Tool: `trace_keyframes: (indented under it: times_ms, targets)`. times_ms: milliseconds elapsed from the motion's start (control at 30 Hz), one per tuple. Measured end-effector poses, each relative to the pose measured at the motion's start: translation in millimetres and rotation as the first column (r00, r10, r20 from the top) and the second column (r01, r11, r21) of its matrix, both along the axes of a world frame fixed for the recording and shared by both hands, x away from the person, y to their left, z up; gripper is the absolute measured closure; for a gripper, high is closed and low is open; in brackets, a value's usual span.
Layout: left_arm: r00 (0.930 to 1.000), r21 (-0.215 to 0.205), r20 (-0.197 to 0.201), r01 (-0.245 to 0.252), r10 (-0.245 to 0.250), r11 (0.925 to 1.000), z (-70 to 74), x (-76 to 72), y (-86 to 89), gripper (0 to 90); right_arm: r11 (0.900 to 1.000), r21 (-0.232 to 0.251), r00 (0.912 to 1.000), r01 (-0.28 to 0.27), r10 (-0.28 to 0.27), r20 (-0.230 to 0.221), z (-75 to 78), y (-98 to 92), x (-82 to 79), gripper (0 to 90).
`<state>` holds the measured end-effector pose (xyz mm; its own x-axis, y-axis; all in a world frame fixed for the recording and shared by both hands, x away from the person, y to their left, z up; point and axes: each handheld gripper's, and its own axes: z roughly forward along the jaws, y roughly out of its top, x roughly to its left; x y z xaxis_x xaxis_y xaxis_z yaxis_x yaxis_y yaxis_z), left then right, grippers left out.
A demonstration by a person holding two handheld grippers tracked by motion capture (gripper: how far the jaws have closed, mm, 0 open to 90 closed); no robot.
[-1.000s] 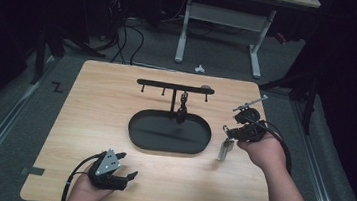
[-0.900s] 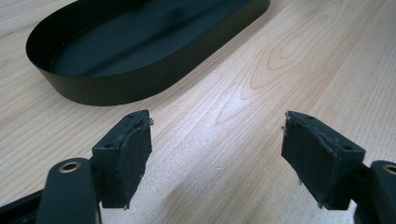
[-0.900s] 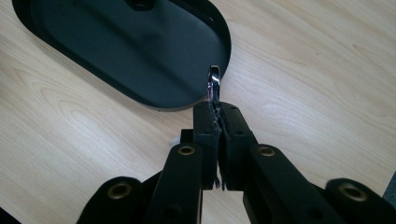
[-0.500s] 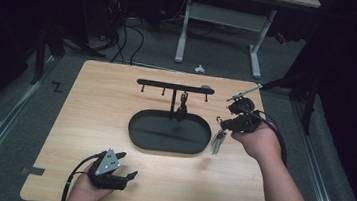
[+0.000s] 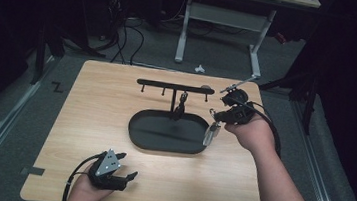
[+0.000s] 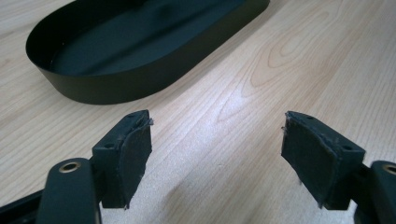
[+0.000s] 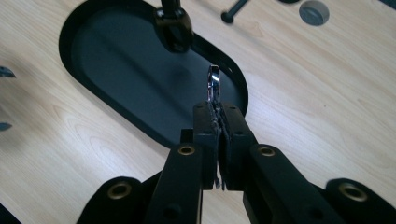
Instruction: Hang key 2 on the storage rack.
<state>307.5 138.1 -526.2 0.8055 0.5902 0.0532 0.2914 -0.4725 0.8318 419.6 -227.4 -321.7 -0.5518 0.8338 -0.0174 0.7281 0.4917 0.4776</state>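
Pinching a small silver keychain (image 7: pixel 214 84) edge-on between its pressed-together pads, the right gripper (image 5: pixel 221 116) is held above the right end of the black oval tray (image 5: pixel 135 133), the piece dangling just below its fingertips. Carrying is judged the step in hand. Next, a hook on the black rack (image 5: pixel 158 84) beyond the fingertips must be met. The left gripper (image 6: pixel 217 154) is rested with fingers spread, nothing between them.

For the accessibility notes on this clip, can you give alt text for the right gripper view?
The right gripper has its black jaws shut on a thin shiny metal piece that sticks up edge-on above the black oval tray on the wooden table. A dark ring-shaped item hangs over the tray's far end.
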Motion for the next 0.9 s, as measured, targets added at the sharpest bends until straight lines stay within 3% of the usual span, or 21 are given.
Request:
trace_keyframes:
  times_ms: [400,833,900]
  targets:
    - [0.9998,-0.007,0.007,-0.019,0.020,0.9998,2.7,-4.2,6.9,24.7,0.999,0.033,0.9999,-0.008,0.008,0.011,0.4,17.1,19.8,87.3]
    - [0.9998,0.003,0.008,-0.018,0.018,0.9998,2.0,-5.6,7.2,24.7,0.998,0.060,0.9997,0.025,-0.026,0.002,-2.2,12.0,37.9,87.2]
    - [0.9999,0.008,0.006,-0.015,0.015,0.9999,1.6,-5.5,6.8,24.6,0.995,0.096,0.9992,0.041,-0.041,0.000,-6.2,6.7,42.4,87.2]
